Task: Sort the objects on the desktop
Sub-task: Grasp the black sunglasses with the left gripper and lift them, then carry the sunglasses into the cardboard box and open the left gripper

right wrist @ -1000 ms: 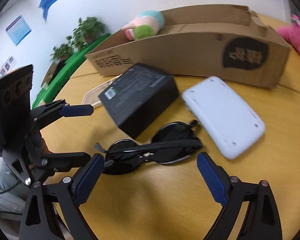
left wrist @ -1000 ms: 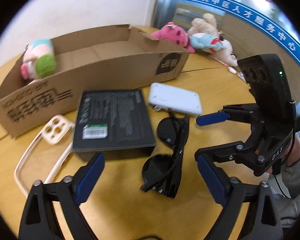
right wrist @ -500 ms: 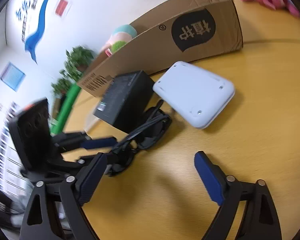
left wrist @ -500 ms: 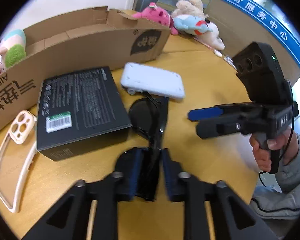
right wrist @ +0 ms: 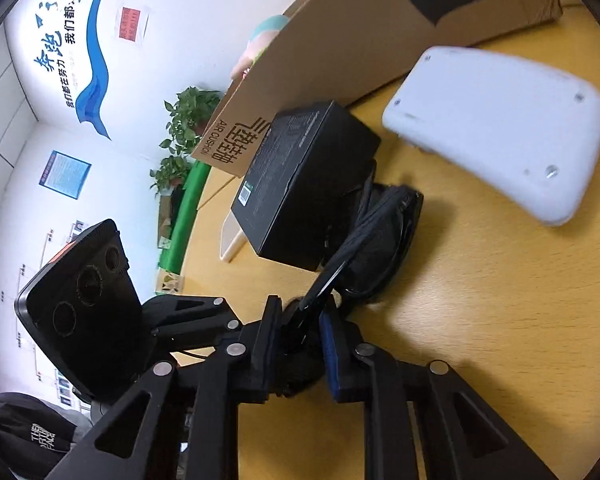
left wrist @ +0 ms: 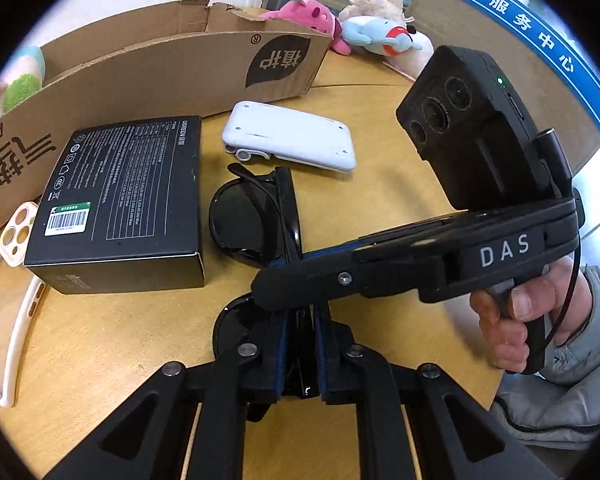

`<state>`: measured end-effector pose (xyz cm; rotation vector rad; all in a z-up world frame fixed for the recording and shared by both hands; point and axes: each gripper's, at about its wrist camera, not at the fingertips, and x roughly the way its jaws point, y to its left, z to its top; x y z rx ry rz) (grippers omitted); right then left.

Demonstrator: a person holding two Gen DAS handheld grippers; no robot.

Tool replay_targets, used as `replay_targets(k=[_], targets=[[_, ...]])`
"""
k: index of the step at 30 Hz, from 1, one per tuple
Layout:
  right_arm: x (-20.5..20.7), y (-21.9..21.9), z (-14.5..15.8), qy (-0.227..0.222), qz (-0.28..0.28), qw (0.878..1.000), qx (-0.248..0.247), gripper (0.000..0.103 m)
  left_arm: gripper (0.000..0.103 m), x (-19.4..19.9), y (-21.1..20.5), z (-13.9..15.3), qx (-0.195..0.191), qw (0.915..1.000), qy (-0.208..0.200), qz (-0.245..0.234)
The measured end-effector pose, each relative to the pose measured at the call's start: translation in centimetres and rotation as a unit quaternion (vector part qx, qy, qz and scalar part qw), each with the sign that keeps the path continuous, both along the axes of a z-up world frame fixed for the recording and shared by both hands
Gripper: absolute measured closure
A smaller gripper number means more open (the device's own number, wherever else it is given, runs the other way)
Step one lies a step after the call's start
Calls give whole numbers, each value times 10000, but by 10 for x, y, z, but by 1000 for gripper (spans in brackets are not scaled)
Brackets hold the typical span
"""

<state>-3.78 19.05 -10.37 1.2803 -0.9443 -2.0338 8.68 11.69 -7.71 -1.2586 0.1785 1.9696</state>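
Both tongs pinch the folded sunglasses (left wrist: 260, 220) on the counter (left wrist: 380, 208): the left tongs (left wrist: 300, 352) clamped tight, the right tongs (right wrist: 300, 332) closing, likely steadying them for a lift toward the cardboard box (left wrist: 160, 68).

Black folded sunglasses (left wrist: 256, 220) on wooden tabletop (left wrist: 100, 340), between black box (left wrist: 124, 200) and white device (left wrist: 296, 140), cardboard carton (left wrist: 160, 72) behind.

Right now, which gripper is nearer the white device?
Right. The right gripper, its jaws closing on the middle of the sunglasses, sits just short of the white device. The left gripper, its jaws closing on their far lens, is farther back.
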Motion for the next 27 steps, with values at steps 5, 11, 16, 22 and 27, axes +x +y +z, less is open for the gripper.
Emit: replay_targets(k=[5,11,16,22,27], targets=[[4,-7,15,202,-73,9998,47,88,94,4,-3,9,103,9999,107,-4],[10,-4,57,683,-107,9976,83,92,94,8,4,42,36,9984,567,-59],[-9,-4,108,1272,14,9914,319,92,94,-8,-1,84,97,9944,1047,83],[-50,-11,185,2039,322,9762,663,92,94,-43,-17,142,510,9845,1561,622],[-90,-13,243,2471,517,9651,700,93,94,-70,-30,183,880,9722,1899,1051]])
